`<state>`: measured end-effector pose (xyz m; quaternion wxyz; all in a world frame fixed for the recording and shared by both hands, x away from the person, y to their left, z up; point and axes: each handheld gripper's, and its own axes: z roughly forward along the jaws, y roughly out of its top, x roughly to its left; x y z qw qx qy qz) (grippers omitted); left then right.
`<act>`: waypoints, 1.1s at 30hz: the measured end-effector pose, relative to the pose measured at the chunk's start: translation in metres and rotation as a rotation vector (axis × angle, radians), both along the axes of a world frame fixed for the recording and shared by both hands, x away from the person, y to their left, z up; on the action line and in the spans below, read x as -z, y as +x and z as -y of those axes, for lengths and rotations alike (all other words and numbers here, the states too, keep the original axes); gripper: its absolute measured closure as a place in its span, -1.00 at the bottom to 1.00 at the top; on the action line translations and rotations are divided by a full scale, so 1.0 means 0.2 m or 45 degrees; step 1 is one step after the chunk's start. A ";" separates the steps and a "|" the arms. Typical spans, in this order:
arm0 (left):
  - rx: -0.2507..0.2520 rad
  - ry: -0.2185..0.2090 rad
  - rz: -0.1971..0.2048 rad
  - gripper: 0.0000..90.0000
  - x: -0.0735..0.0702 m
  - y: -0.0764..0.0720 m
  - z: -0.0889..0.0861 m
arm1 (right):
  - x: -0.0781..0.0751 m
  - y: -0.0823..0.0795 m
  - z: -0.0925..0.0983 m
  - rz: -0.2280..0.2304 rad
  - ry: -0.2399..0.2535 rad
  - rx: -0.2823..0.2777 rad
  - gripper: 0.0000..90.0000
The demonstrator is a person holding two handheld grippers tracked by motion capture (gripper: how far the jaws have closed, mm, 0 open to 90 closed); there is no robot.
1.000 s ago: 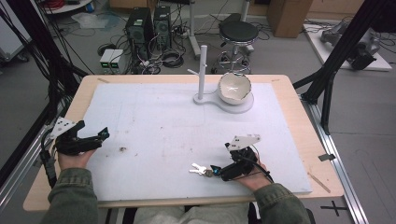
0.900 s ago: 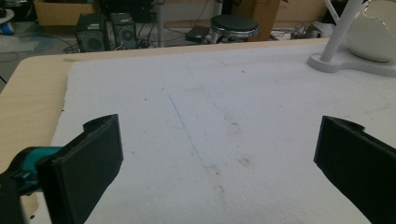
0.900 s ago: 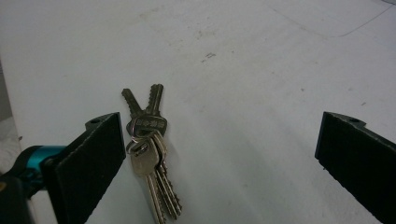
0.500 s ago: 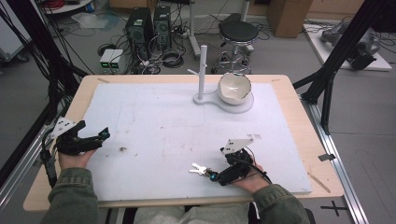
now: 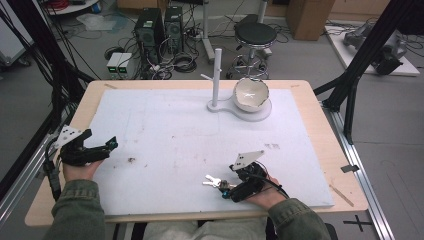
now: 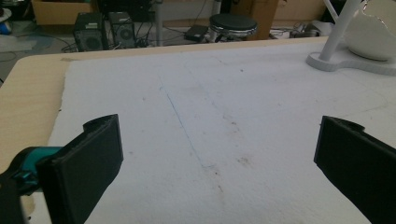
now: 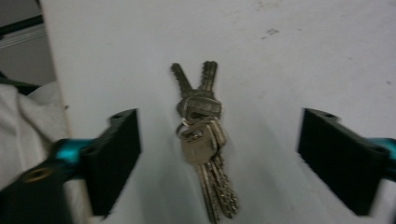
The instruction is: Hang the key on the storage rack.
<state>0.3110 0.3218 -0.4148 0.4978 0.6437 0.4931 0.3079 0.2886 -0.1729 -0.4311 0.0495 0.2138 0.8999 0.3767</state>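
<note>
Metal keys (image 7: 203, 135) lie flat on the white mat (image 5: 175, 130), close to the near edge of the worktop (image 5: 320, 107), a bit right of the middle. I have my right gripper (image 5: 224, 187) over them. Its fingers (image 7: 114, 154) have just been closing a little, but they are open wide for now, and the keys sit between them with space on both sides. Nothing is pinched yet.

My left gripper (image 5: 107, 146) rests near the left edge of the mat, well apart from the keys. Its fingers (image 6: 88, 163) are open too, with nothing between them.

I think the keys are small, hard and light. They are thin and lie flat, so they could slip or slide away on the mat. They hang loose on a ring, so they will swing and jingle when lifted. The best spot to grab looks like the thick middle, where the key heads and the ring bunch up. The long thin ends would be harder to pinch.

A white stand (image 5: 216, 75) and a bowl (image 5: 251, 93) sit near the far edge.
</note>
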 end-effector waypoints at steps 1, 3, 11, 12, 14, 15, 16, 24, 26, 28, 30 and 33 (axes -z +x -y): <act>0.001 -0.004 0.001 -0.96 0.00 0.00 0.00 | 0.00 -0.01 -0.01 -0.010 0.003 -0.030 -0.55; 0.001 -0.003 0.001 -0.96 0.00 0.00 0.00 | -0.01 -0.02 -0.02 -0.012 -0.019 -0.029 -0.44; 0.000 -0.005 0.004 -0.96 0.00 0.00 0.00 | 0.00 -0.02 -0.04 -0.018 -0.058 -0.072 -0.06; 0.000 -0.005 0.004 -0.96 0.00 0.00 0.00 | -0.01 -0.02 -0.04 -0.018 -0.056 -0.077 0.03; 0.000 -0.005 0.003 -0.96 0.00 0.00 0.00 | -0.01 -0.02 -0.05 -0.023 -0.066 -0.076 0.13; 0.000 -0.006 0.004 -0.96 0.00 0.00 0.00 | 0.00 -0.02 -0.05 -0.037 -0.090 -0.084 0.24; 0.000 -0.006 0.004 -0.96 0.00 0.00 0.00 | 0.00 -0.02 -0.05 -0.037 -0.090 -0.084 0.24; 0.002 -0.005 0.003 -0.96 0.00 0.00 0.00 | -0.02 -0.01 -0.03 -0.132 -0.031 -0.085 0.88; 0.002 -0.004 0.004 -0.96 0.00 0.00 0.00 | -0.02 -0.01 -0.03 -0.128 -0.043 -0.085 0.89; 0.002 -0.005 0.004 -0.96 0.00 0.00 0.00 | -0.02 -0.01 -0.03 -0.142 -0.040 -0.080 0.89; -0.001 -0.007 0.005 -0.96 0.00 0.00 0.00 | -0.02 0.00 -0.03 -0.153 -0.031 -0.080 0.89; 0.002 -0.007 0.005 -0.96 0.00 0.00 0.00 | -0.03 0.00 -0.02 -0.141 -0.031 -0.060 0.90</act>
